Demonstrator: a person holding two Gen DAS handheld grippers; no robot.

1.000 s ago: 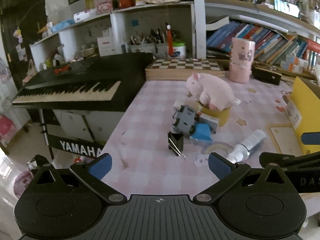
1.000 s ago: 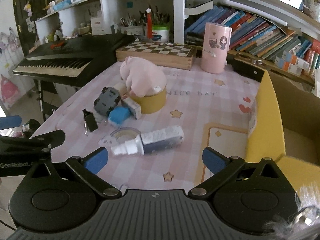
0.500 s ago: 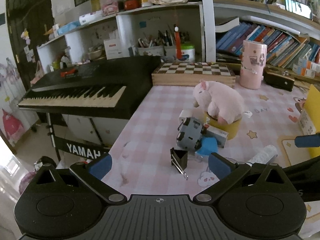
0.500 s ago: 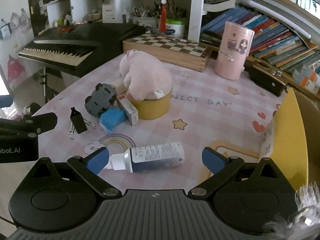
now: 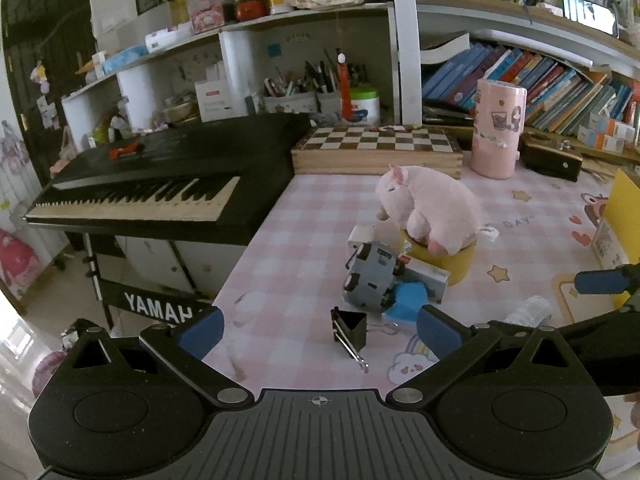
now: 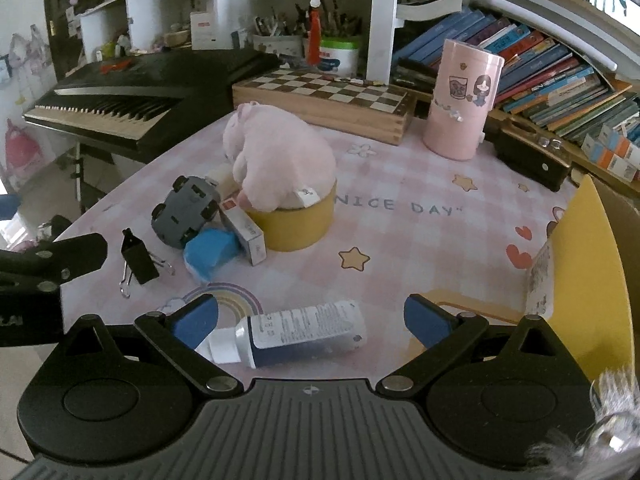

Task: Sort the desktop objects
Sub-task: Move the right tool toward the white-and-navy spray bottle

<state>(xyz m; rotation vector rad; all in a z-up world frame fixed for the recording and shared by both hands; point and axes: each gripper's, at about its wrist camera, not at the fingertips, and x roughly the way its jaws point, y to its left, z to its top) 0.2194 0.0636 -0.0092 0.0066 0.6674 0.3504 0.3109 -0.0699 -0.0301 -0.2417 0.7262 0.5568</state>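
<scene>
Right wrist view, item: white-capped plastic bottle with a dark blue body and printed white label (image 6: 298,332), lying on its side on the pink checked tablecloth (image 6: 400,240) near the table's front edge.
Long axis: runs across the view, cap toward the left finger, base toward the right; roughly crosswise to the fingers' reach.
Bearing from right gripper (image 6: 311,318): straight ahead and just below, between the two blue pads (image 6: 198,318); whether a pad touches the cap cannot be told.
Right gripper state: jaws spread wide, holding nothing.
Nearer hand: the right, by judgement; in the left wrist view only the bottle's base end (image 5: 528,310) shows, off to the right of that gripper.
Left gripper (image 5: 318,330) state: jaws wide apart, empty; faces the black metal binder clip (image 5: 350,330) lying on the cloth ahead of it.
Neighbours, outward: blue soft block (image 6: 210,248), small white carton (image 6: 244,232) and grey toy car on its side (image 6: 186,212), clustered together toward the table's left edge.
Behind these: pink plush pig (image 6: 280,164) sitting on a wide yellow tape roll (image 6: 296,220), mid-table.
Right edge: yellow open box (image 6: 580,272), the likely receiver for sorted items.
Back edge: wooden chessboard case (image 6: 324,98) and pink cylindrical tin (image 6: 460,100).
Coming move, judged: closing across the bottle's length would fit poorly; turning the wrist to clamp its narrow width seems called for.
</scene>
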